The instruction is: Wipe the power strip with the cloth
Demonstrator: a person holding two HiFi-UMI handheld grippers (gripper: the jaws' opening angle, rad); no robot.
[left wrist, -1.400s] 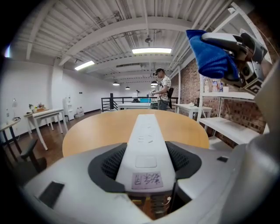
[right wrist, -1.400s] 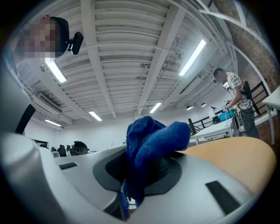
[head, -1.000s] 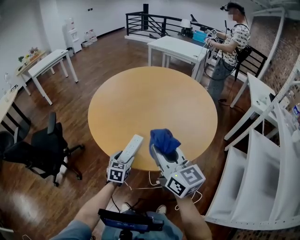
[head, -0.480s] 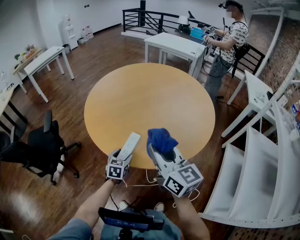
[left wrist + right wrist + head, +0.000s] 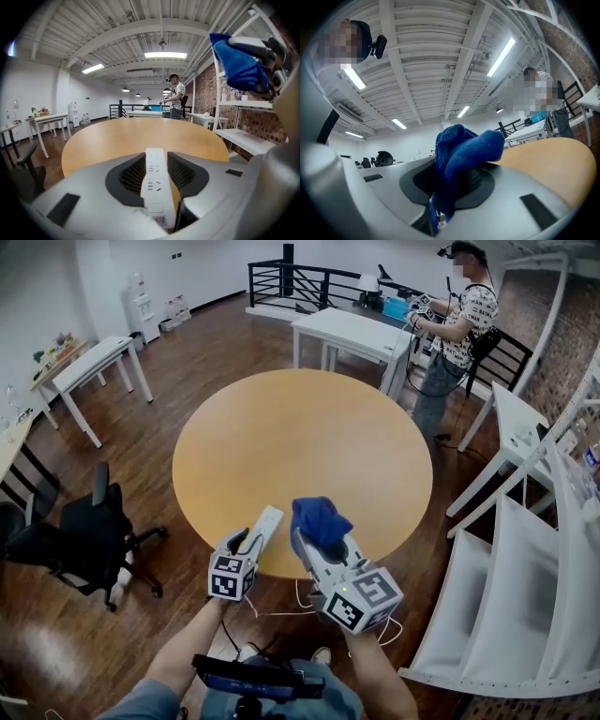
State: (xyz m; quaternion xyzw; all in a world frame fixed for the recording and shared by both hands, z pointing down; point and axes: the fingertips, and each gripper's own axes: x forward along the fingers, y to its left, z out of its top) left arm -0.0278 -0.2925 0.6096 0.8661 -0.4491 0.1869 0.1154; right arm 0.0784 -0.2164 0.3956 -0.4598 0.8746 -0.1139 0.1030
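Left gripper (image 5: pixel 246 545): clenched on the strip (image 5: pixel 265 524). Its jaws have just been closing, and the pads now sit against the strip's two long sides.
Strip: white, sockets facing up. Its near end is in the left jaws and its far end reaches out over the near edge of the table (image 5: pixel 300 427). In the left gripper view the strip (image 5: pixel 155 180) runs straight out between the pads. Whether the far end rests on the wood cannot be told.
Change on the left: a second ago the jaws stood wider about the strip, which lay at the table's edge. Now they grip it, and the gripper sits a little higher and more tilted in the head view.
Right gripper (image 5: pixel 323 542): grasping the cloth (image 5: pixel 317 518), just right of the strip and apart from it.
Cloth: blue and bunched. It stands up out of the right jaws (image 5: pixel 459 154), with a fold hanging down between them.
Change on the right: none; same place, same grip.
Background: a person (image 5: pixel 461 320) stands at a white table (image 5: pixel 352 332) beyond the round one, as before.
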